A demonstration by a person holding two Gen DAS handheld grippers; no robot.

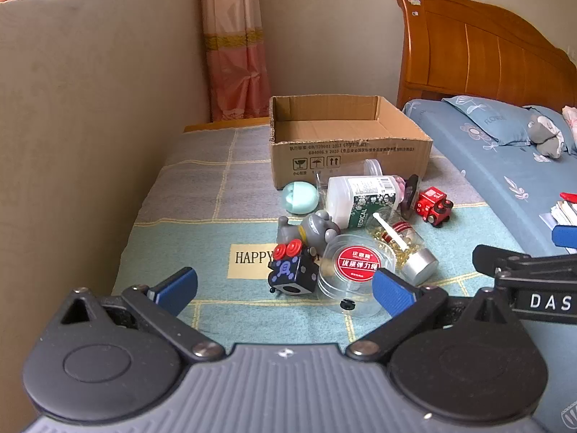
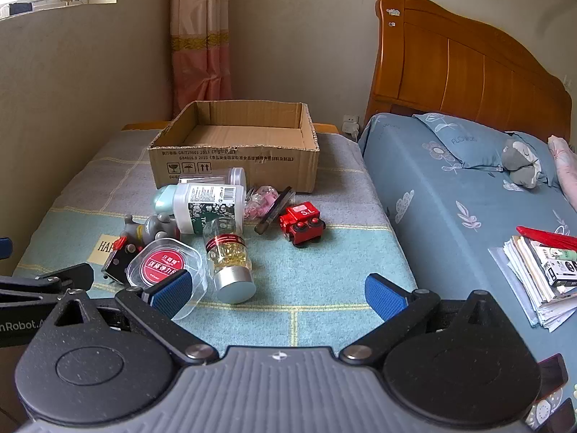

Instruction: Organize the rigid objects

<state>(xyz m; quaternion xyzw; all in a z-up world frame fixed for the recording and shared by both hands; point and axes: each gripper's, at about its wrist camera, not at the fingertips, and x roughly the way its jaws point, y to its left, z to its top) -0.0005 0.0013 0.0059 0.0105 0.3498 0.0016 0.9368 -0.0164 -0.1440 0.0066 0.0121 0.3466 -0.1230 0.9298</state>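
Nothing seems sorted yet: the cardboard box (image 2: 234,166) looks empty, the toys and bottles (image 2: 205,223) lie heaped before it, and the left gripper (image 1: 285,290) and right gripper (image 2: 276,294) both gape wide, holding nothing.

Wooden headboard (image 2: 468,72), pink curtain (image 2: 200,36), pillow (image 2: 465,140).

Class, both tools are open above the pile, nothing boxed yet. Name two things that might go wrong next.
The capsule bottle lies on its side on the soft blanket, so it may roll when nudged. The clear tub leans on the black cube; lifting either with the left tool may shift the other.
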